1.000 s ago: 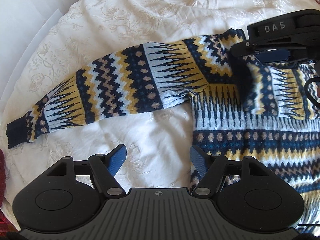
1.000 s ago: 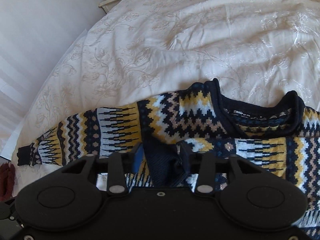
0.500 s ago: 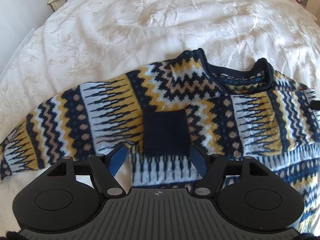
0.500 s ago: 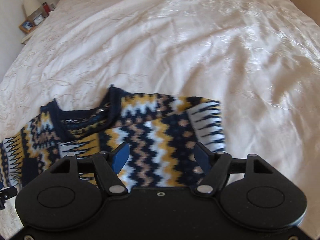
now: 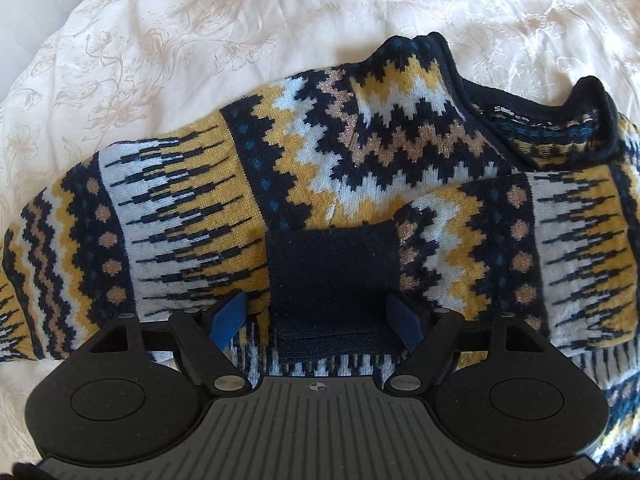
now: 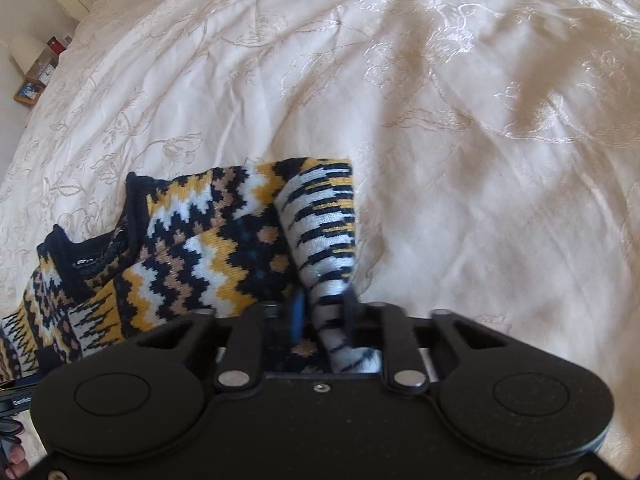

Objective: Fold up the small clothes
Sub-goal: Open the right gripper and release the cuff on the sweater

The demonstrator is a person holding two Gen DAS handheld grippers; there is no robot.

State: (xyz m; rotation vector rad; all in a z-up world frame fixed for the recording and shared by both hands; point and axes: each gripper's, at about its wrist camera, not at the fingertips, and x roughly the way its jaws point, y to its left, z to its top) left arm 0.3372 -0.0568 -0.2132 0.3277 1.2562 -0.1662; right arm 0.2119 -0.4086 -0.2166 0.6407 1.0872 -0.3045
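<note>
A knitted sweater in navy, yellow, white and tan zigzags lies on a cream bedspread. One sleeve is folded across the chest, its navy cuff lying between the blue pads of my left gripper, which is open just above it. The other sleeve stretches off to the left. In the right wrist view my right gripper is shut on the striped fold of the sweater at its right shoulder edge, lifting the cloth a little.
The embroidered bedspread spreads far and right of the sweater. A bedside table with a lamp and small items stands at the far left, off the bed.
My right gripper has closed on the sweater's right fold; it was open half a second ago. My left gripper has moved closer over the folded sleeve's cuff.
</note>
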